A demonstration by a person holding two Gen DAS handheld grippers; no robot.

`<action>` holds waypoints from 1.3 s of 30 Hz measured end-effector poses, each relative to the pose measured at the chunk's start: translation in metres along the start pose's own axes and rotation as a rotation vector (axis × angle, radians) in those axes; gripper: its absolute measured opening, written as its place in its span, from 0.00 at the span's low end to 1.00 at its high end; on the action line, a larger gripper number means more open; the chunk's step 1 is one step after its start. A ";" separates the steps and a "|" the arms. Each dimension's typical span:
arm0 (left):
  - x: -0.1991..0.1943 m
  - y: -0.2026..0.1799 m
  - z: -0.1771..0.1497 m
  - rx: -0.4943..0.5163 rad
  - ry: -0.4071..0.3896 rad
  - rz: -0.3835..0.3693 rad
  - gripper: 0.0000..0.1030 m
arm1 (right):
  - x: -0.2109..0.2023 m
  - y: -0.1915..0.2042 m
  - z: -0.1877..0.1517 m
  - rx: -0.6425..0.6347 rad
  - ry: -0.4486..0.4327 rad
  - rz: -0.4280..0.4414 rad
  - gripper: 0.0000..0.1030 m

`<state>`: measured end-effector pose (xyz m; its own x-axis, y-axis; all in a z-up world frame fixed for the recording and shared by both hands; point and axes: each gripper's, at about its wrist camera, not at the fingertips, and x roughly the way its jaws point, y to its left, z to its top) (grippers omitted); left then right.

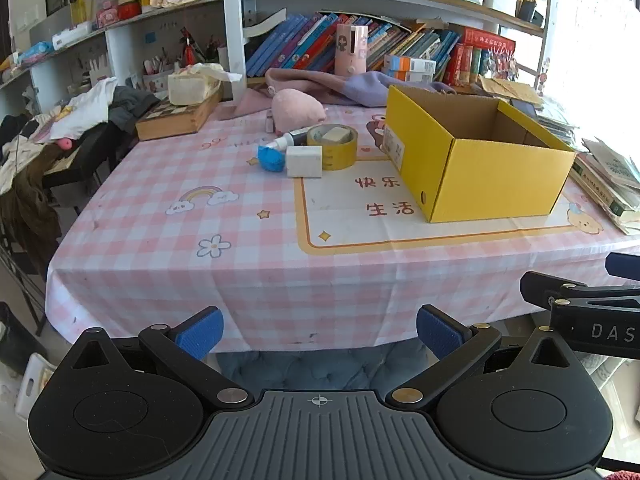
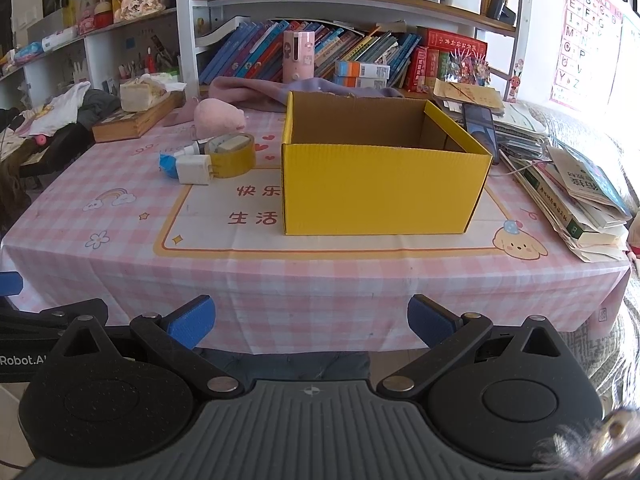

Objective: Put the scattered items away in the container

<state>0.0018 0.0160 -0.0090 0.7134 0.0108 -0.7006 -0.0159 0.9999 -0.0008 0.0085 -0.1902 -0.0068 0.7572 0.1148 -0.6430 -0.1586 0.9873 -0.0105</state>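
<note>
The yellow cardboard box (image 2: pixel 384 188) sits open-topped on the pink checked tablecloth (image 2: pixel 320 276), right of middle, with nothing visible inside as far as both views can see into it. Just to its left is the little pile of loose stuff: a roll of yellow tape (image 1: pixel 334 147) lying flat with a small pale block (image 1: pixel 337 135) resting in its hole, a white charger plug (image 1: pixel 304 161) touching the front of the roll, a blue crumpled thing (image 1: pixel 271 158) right beside the plug, and a small white-tipped bottle (image 1: pixel 286 141) lying on its side behind them. A pink plush toy (image 1: pixel 297 111) is a bit further back, near the tape but apart from it.

Both tongs hang off the near edge of the table, well away from everything. The left gripper (image 1: pixel 319 334) has its blue pads spread wide with nothing between them, and same deal for the right gripper (image 2: pixel 310 324): jaws fully apart, nothing held. They're side by side, each poking into the edge of the other's view.

Around the box: a messy stack of books and papers (image 2: pixel 580 208) on the right, a phone (image 2: pixel 482 130) leaning behind the box's right corner, a wooden case (image 2: pixel 136 118) with a tissue pack on top at the left, and bookshelves (image 2: pixel 344 52) along the back.
</note>
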 end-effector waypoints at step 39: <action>0.006 0.009 0.002 0.008 0.003 -0.008 1.00 | 0.003 0.012 0.007 -0.006 0.000 -0.004 1.00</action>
<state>0.0070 0.0247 -0.0120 0.7116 0.0031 -0.7026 -0.0048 1.0000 -0.0004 0.0136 -0.1772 -0.0034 0.7579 0.1104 -0.6429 -0.1588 0.9871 -0.0177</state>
